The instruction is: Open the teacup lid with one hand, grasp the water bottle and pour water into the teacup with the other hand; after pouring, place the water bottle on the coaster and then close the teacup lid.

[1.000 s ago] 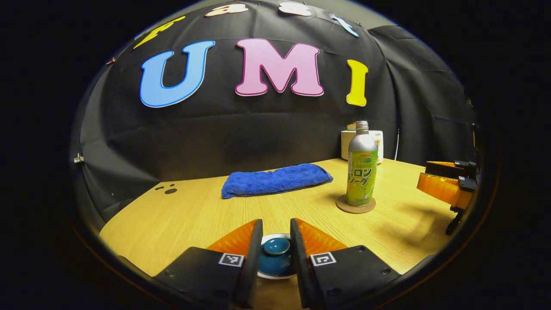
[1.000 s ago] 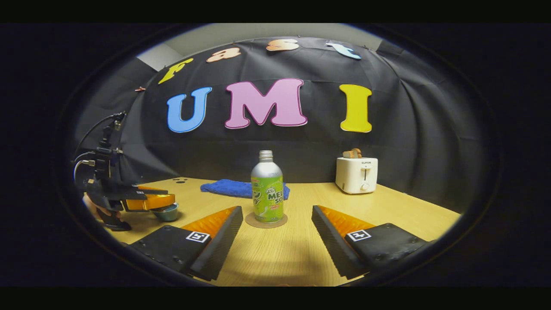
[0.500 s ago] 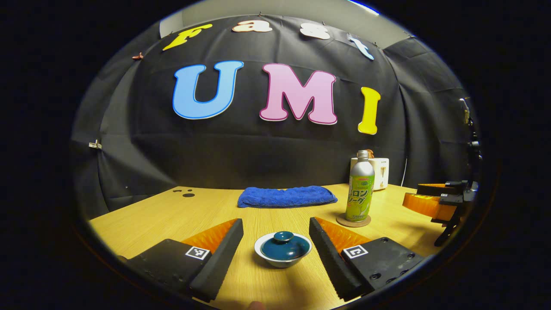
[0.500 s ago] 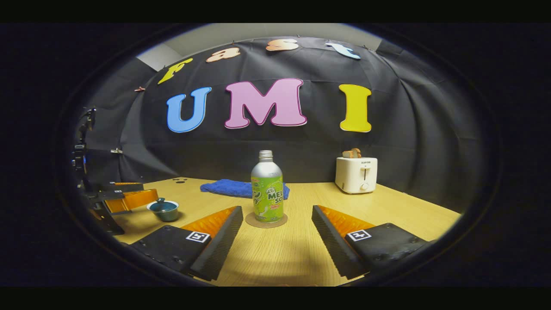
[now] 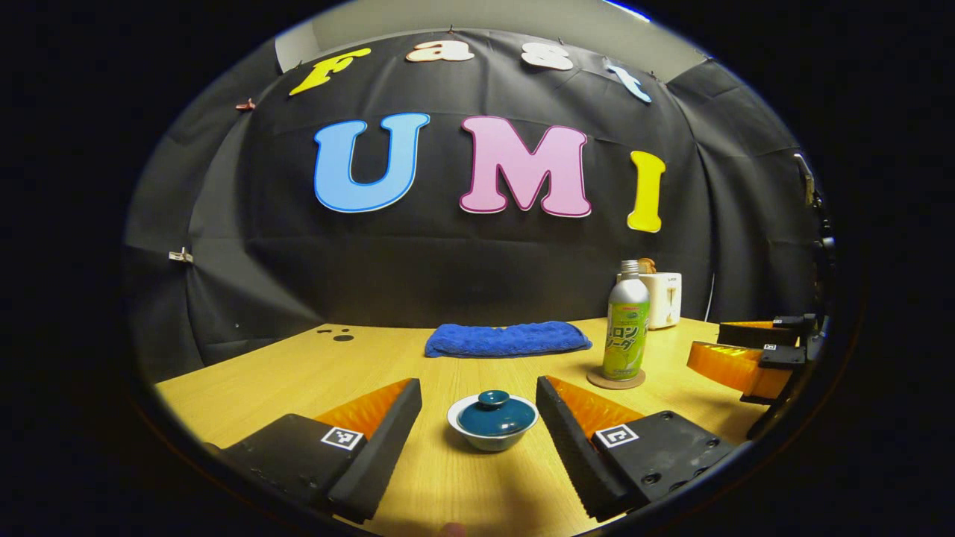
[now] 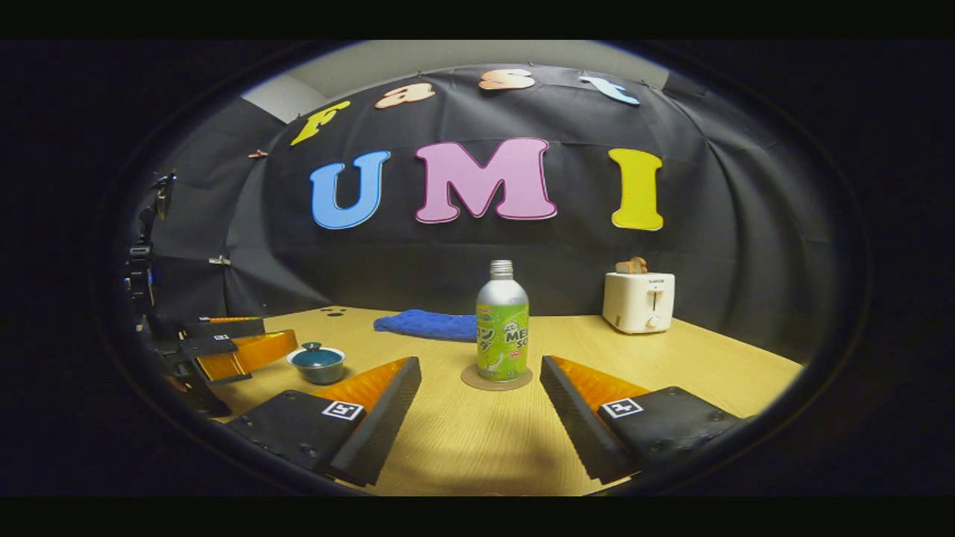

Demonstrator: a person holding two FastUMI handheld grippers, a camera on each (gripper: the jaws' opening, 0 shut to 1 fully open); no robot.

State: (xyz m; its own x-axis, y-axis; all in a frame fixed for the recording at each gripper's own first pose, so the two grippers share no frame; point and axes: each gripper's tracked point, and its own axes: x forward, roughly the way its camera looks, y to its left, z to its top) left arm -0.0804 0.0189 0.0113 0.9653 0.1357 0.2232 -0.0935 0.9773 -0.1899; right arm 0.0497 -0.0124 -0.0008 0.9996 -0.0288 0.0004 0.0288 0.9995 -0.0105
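Teacup point(image 5: 492, 422) lidded between spread left gripper point(image 5: 478, 395) fingers, bottle point(image 6: 502, 322) on coaster point(image 6: 496, 377) ahead of parted right gripper point(image 6: 480, 373), apparently upright.

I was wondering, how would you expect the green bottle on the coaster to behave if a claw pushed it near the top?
The bottle is tall and narrow on a small coaster, so a high push would probably tip it. Its smooth, rounded body looks slippery and, once down, would likely roll.
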